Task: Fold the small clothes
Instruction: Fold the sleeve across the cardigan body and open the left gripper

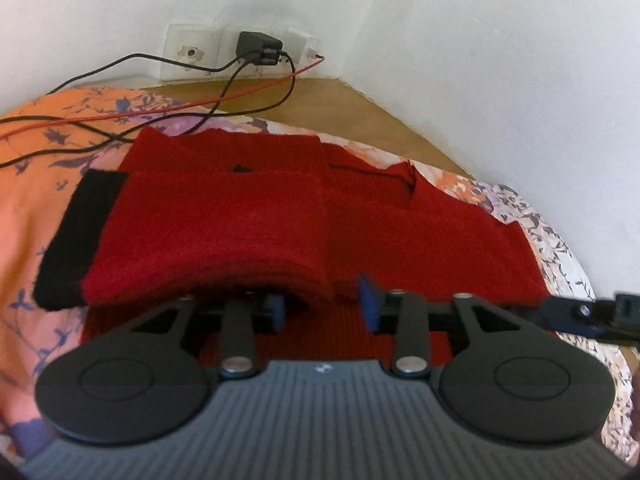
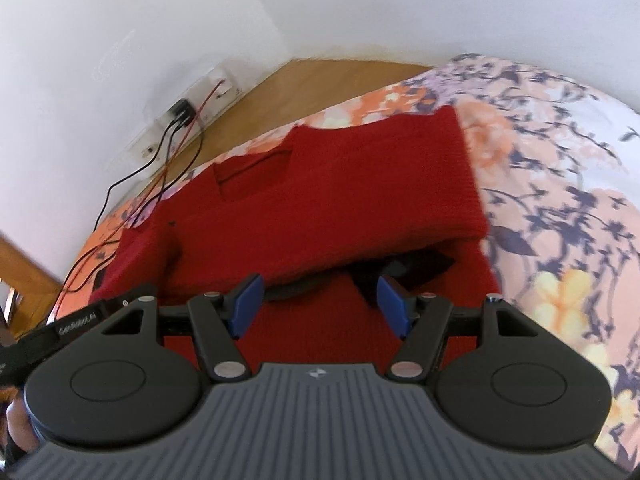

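We are mid-fold on the red sweater (image 2: 340,200), which lies on the flowery bed (image 2: 560,220). Our left gripper (image 1: 322,304) and right gripper (image 2: 318,304) are both spread wide, holding nothing. Next we probably grab its near edge.

We are seeing a red knitted sweater (image 2: 328,200) lying on the floral bedspread (image 2: 560,208) of the bed, its upper layer folded over with a black cuff (image 2: 416,266) peeking from beneath. The right tool (image 2: 318,306) is hovering at the near fold, blue pads (image 2: 246,300) standing apart, gripping nothing. Black and red cables (image 2: 160,176) are trailing off the bed's far left edge toward wall sockets.
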Available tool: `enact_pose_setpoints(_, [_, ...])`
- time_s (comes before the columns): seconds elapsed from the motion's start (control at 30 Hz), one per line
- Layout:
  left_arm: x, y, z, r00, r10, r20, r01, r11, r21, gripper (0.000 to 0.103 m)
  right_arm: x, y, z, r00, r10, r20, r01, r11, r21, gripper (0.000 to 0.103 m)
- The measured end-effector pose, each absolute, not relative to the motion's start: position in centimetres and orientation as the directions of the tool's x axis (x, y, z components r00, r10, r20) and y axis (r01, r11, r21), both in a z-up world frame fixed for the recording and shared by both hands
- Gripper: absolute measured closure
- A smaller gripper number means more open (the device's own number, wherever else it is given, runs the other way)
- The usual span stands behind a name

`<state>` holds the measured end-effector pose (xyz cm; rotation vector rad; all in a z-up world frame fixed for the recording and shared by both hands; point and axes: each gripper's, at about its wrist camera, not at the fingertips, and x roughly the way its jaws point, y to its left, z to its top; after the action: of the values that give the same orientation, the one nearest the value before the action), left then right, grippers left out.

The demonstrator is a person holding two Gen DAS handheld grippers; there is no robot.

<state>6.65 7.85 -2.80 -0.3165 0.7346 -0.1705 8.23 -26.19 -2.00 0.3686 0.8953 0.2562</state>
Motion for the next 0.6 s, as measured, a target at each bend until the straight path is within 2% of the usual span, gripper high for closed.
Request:
enact_pose_setpoints(0.27, [4.5,8.8,-1.5,0.709,-0.2,-0.677,0.017,0.964,-0.266,0.057,10.8,-20.1,-1.0,0.515,0.506,-0.692,-0.222,0.859,0.462,0.033])
enact_pose_setpoints(0.6, [2.4,11.1,-1.2,0.691,-0.101,-0.715,-0.051,0.981,-0.187,0.057,14.1,-11.9,-1.4,0.37,0.611,-0.7,-0.348,0.79,0.505,0.027])
